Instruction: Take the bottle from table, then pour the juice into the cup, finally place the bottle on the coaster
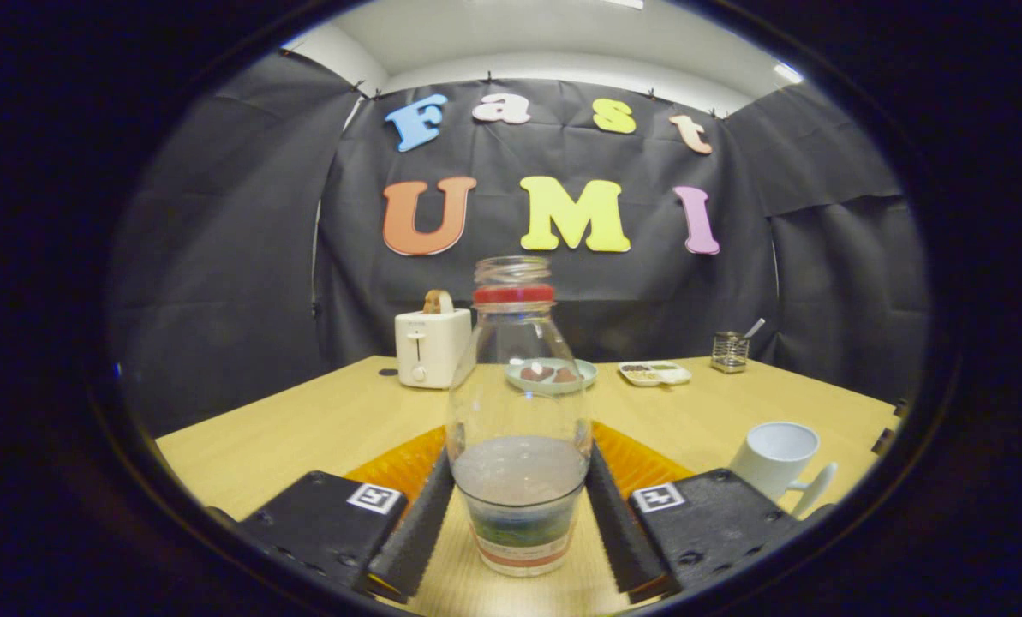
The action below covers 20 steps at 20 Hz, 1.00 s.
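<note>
1. Standing upright between the two fingers of the gripper (519, 514) is a clear glass bottle (519, 411) with a red band around its neck and no cap on its open mouth. Its long axis is vertical, and its lower body sits directly between the finger pads.

2. Both fingers (421, 527) lie close along the bottle's sides, one on each side. They look to be touching the glass, but whether they are pressing firmly or only resting against it cannot be told for certain.

3. The bottle is roughly one third full of a pale, cloudy liquid, and a printed label wraps its base. Its bottom appears to be at or just above the wooden table (305, 420).

4. An orange coaster or mat (639, 463) lies on the table just behind the bottle, showing on both sides of it.

5. A white cup (776, 458) with a handle stands to the right of the right finger, near but apart. My judgement is that pouring calls for carrying the bottle rightward and tipping its mouth over that cup.

6. Nothing stands between the bottle and the cup.

7. Farther back on the table:
   - a white toaster (429, 347) with bread in its slot, to the left;
   - a pale green plate (552, 375) holding some food, directly behind the bottle;
   - a small white tray (654, 373);
   - a wire holder (730, 351) with a utensil in it, to the right.
</note>
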Each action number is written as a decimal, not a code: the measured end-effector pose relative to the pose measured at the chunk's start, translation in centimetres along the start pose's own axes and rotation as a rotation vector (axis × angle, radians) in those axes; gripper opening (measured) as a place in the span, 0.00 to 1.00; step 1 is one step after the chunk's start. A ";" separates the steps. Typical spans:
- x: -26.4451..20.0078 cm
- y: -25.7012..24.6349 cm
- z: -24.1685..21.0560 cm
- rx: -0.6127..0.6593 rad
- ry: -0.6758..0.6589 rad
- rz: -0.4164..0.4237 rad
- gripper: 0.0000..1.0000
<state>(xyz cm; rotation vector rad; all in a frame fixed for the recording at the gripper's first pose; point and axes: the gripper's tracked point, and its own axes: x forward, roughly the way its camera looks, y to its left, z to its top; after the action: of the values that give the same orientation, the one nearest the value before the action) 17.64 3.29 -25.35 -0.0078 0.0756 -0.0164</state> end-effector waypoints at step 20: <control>-4.9 -5.8 7.7 0.758 -0.052 0.091 0.81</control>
<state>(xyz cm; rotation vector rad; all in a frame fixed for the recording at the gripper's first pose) 13.25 -2.38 -17.29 0.7520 0.0144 0.0471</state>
